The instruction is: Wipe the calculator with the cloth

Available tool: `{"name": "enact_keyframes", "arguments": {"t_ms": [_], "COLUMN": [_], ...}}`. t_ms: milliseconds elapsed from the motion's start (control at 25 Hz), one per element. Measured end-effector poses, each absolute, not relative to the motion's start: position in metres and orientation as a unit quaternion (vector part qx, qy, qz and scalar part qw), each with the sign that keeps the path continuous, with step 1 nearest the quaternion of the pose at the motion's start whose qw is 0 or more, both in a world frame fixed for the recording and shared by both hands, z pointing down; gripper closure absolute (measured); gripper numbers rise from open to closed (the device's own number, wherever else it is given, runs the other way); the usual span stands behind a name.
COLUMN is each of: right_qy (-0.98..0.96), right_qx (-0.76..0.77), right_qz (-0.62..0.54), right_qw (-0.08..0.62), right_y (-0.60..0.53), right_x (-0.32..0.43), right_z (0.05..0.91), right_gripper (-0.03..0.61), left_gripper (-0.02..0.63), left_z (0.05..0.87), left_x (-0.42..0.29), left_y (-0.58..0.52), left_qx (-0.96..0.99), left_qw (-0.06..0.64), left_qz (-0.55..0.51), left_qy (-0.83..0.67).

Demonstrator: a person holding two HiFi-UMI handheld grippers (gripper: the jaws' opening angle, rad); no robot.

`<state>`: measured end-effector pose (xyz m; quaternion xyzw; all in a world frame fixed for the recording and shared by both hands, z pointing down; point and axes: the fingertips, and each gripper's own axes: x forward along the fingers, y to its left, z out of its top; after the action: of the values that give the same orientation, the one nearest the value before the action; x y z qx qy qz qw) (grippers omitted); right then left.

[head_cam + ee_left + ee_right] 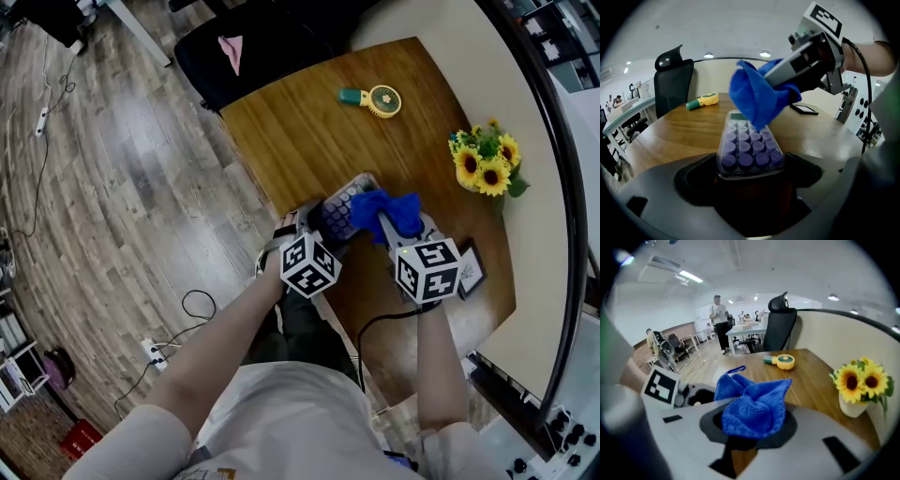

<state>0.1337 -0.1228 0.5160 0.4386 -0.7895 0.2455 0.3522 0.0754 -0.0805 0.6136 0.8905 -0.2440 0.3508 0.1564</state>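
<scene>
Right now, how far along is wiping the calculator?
Done: the left gripper is shut on the calculator, the right gripper on the blue cloth. In hand: the cloth's tip sits at the display end. Left: the purple keys nearer the left gripper are uncovered, probably not wiped yet.

Wooden table (300, 131) bears a small fan (373, 98), sunflowers (486, 161) — and a dark frame (472, 270).
</scene>
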Motion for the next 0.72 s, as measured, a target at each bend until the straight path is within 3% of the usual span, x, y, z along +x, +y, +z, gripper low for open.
{"name": "enact_keyframes", "arguments": {"t_ms": [240, 400, 720], "right_qy": [-0.831, -0.822, -0.833], "right_qx": [0.407, 0.377, 0.307], "right_qz": [0.248, 0.285, 0.243], "right_qw": [0.287, 0.318, 0.392], "right_y": [-0.146, -0.126, -0.088], "right_x": [0.067, 0.052, 0.058], "right_z": [0.517, 0.563, 0.577], "right_gripper": [0.483, 0.485, 0.488], "left_gripper": [0.164, 0.164, 0.164], "left_z": [0.613, 0.614, 0.615], "left_x": [0.075, 0.075, 0.075], "left_y": [-0.081, -0.08, -0.081], "left_qx": [0.891, 0.891, 0.891], "left_qw": [0.156, 0.156, 0.154], "left_qz": [0.349, 0.35, 0.35], "left_qy": [-0.244, -0.244, -0.245]}}
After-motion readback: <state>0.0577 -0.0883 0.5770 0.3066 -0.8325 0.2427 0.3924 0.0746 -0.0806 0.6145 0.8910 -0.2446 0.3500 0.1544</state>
